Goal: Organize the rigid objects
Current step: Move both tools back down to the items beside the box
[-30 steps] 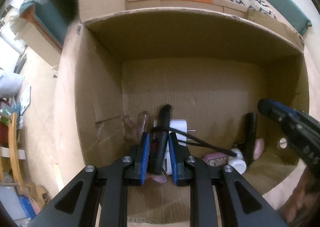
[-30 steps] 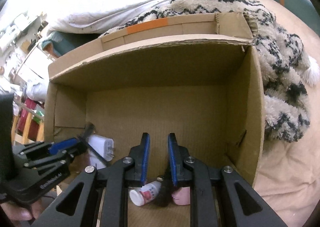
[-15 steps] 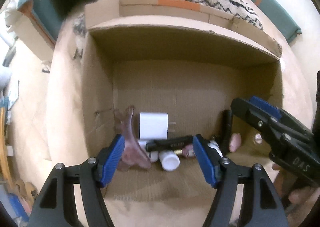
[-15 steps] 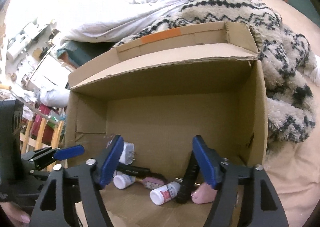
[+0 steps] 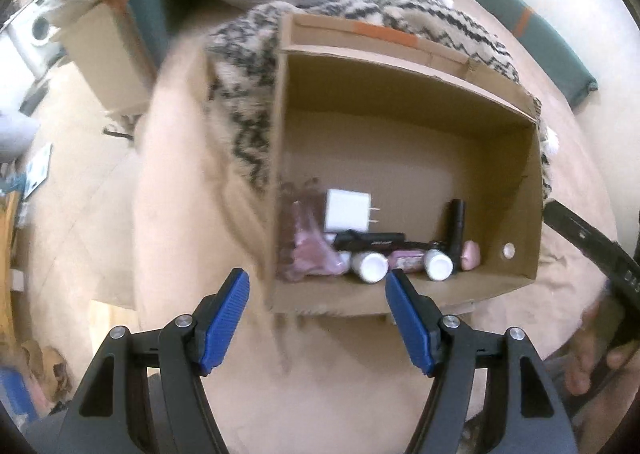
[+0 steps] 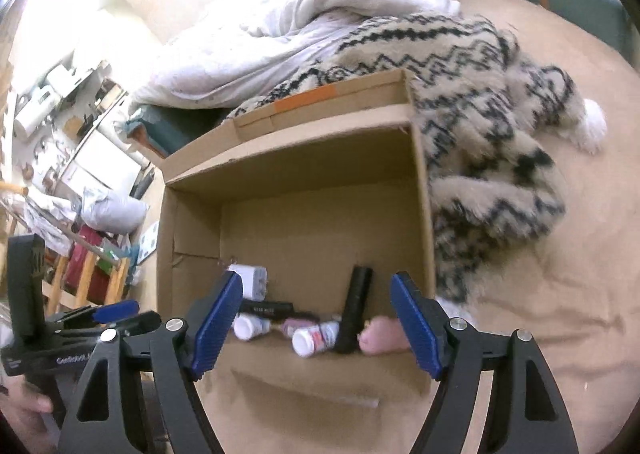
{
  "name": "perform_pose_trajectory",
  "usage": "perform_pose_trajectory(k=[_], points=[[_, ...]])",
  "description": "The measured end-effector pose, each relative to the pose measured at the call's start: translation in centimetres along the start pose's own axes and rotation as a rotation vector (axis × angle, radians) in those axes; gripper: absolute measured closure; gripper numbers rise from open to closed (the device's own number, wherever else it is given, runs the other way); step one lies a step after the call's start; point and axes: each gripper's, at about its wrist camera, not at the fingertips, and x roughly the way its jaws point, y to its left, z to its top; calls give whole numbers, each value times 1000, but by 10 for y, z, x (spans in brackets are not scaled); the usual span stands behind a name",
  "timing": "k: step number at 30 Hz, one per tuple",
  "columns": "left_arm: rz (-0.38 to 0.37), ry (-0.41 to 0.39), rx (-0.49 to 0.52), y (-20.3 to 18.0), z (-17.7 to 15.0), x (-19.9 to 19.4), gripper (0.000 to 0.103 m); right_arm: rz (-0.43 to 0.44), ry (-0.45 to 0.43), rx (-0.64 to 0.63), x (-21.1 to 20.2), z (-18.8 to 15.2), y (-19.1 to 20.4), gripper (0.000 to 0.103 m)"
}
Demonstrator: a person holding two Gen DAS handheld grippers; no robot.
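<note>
We are hovering the left gripper (image 5: 318,318) and right gripper (image 6: 316,328), jaws released and empty, just outside the cardboard box (image 5: 404,296). Inside, along its near wall, the black tube (image 5: 370,241) is lying across the white bottles (image 5: 371,268). It is probably light, stiff and slick, so mid-body looks the best hold.

Bedroom backdrop, soft stuff everywhere

A shaggy zigzag-patterned blanket (image 6: 492,94) is heaped on the tan bedsheet (image 6: 540,334), with a rumpled white duvet (image 6: 288,26) bunched just behind it. A teal cushion (image 5: 532,50) with an orange stripe lies near the bed's far edge. Off to the side, a wooden rack (image 6: 80,278) stands among blurred household clutter, hard to make out.
</note>
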Motion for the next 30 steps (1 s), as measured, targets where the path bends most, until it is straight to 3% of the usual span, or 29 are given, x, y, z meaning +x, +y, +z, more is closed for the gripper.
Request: perform_pose_trajectory(k=[5,12,20,23,30], points=[[17,-13,-37,17,-24,-12,35,-7,17,46,-15,-26,-8,22],[59,57,-75,28,-48,-1,35,-29,85,73,-9,-57,-9,22],[49,106,-124,30,-52,11,35,-110,247,183,34,-73,-33,22],[53,104,-108,26,-52,11,35,-85,311,238,55,-76,-40,22],[-2,120,-114,20,-50,10,35,-119,419,194,105,-77,-26,22]])
